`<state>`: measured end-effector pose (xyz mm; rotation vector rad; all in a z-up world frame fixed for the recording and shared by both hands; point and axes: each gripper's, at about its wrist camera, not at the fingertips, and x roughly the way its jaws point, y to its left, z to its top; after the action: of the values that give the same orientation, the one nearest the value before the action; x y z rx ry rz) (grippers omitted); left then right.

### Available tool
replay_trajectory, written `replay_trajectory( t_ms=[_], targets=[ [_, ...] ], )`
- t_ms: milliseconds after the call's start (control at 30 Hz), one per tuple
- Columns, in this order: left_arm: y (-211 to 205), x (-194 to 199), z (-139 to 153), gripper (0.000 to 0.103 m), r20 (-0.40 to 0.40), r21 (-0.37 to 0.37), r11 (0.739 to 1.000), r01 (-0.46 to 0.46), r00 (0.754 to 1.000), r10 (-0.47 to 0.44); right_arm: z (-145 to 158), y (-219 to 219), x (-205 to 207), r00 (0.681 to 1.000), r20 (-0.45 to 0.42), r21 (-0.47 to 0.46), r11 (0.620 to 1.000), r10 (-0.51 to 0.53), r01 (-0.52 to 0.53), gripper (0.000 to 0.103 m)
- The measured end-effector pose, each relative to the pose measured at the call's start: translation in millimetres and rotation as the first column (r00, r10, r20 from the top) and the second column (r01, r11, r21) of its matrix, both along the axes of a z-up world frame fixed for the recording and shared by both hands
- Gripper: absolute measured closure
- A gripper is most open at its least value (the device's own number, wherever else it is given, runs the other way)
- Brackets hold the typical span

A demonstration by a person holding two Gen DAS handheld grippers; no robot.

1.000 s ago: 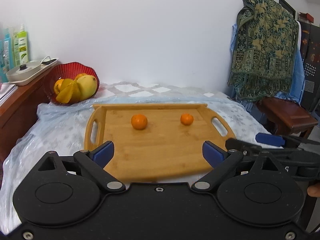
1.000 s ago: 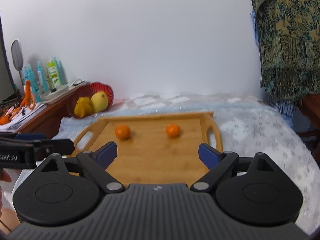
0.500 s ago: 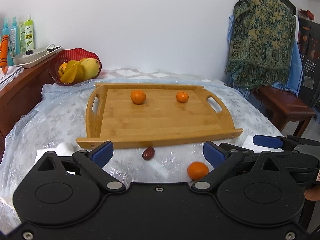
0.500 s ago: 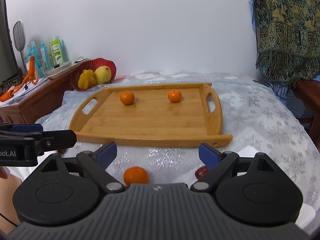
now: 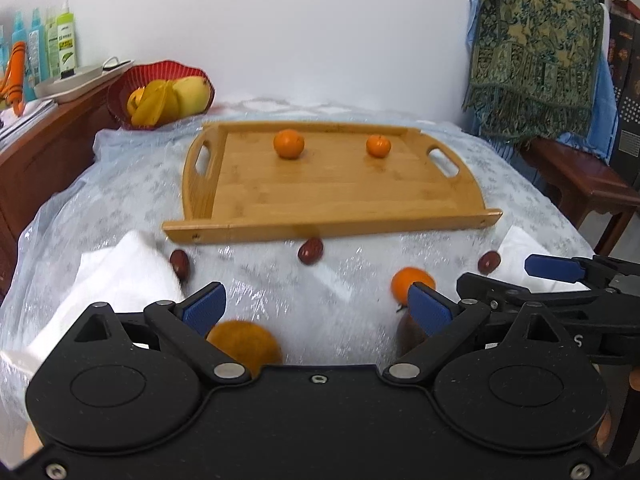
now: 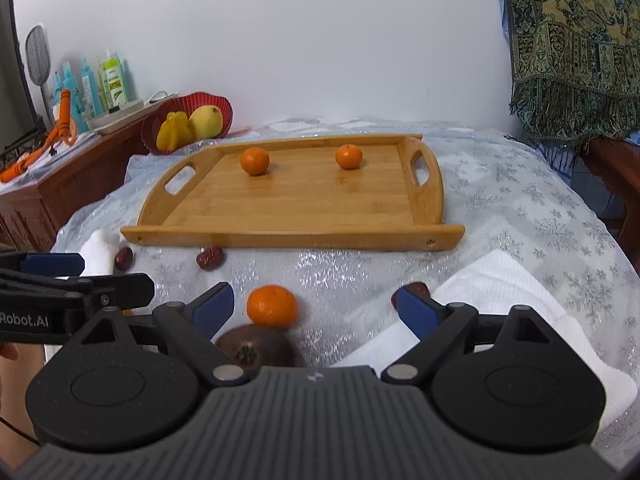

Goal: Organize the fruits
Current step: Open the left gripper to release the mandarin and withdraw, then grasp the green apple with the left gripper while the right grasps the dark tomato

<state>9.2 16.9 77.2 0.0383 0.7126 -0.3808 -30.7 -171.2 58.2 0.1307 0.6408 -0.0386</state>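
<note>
Hovering side by side at the near edge of the counter (image 6: 520, 200), both claws are spread wide and grasp nothing: the left claw (image 5: 316, 304) and the right claw (image 6: 316, 304) each look forward over loose fruit toward the wooden tray (image 6: 304, 236). The relation that matters, as I judge it, is the loose tangerine (image 6: 272, 306) on the cloth: it lies just ahead of the right claw, left of its centre line, and being round it offers no long axis to align with. From the left wrist view the same tangerine (image 5: 412, 282) sits partly behind that claw's right pad, so either hand is close; a larger orange fruit (image 5: 244, 346) lies right under the left claw's left finger. A dark round fruit (image 6: 260, 350) rests just near of the tangerine, touching or nearly so. Three small red dates (image 5: 310, 250) lie scattered on the cloth near the tray's near rail. On the tray, two tangerines (image 6: 255, 161) sit well apart along its far side; the rest of it is bare. A red bowl (image 6: 224, 104) at far left holds yellow fruit.
</note>
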Motion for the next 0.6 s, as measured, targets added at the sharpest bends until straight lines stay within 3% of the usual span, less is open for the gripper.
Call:
replay_trajectory(
  t_ms=[133, 333, 533, 600],
  targets=[
    [5, -6, -6, 0.006, -0.019, 0.001, 1.0, -0.007, 1.0, 0.007, -5, 4, -9, 1.0, -0.008, -0.01, 1.0, 0.02, -0.02, 0.008],
    [14, -31, -11, 0.007, -0.034, -0.021, 0.999, 0.028, 0.999, -0.029, -8, 9, -27, 0.998, 0.005, -0.05, 0.997, 0.055, -0.055, 0.018],
    [8, -60, -17, 0.017, -0.056, -0.008, 0.993, 0.115, 0.992, -0.115, -7, 6, -33, 0.993, -0.005, -0.05, 0.992, 0.12, -0.12, 0.028],
    [3, -65, -20, 0.025, -0.058, 0.004, 0.99, 0.139, 0.989, -0.138, -6, 5, -33, 0.991, -0.008, -0.031, 0.991, 0.132, -0.133, 0.029]
  ],
)
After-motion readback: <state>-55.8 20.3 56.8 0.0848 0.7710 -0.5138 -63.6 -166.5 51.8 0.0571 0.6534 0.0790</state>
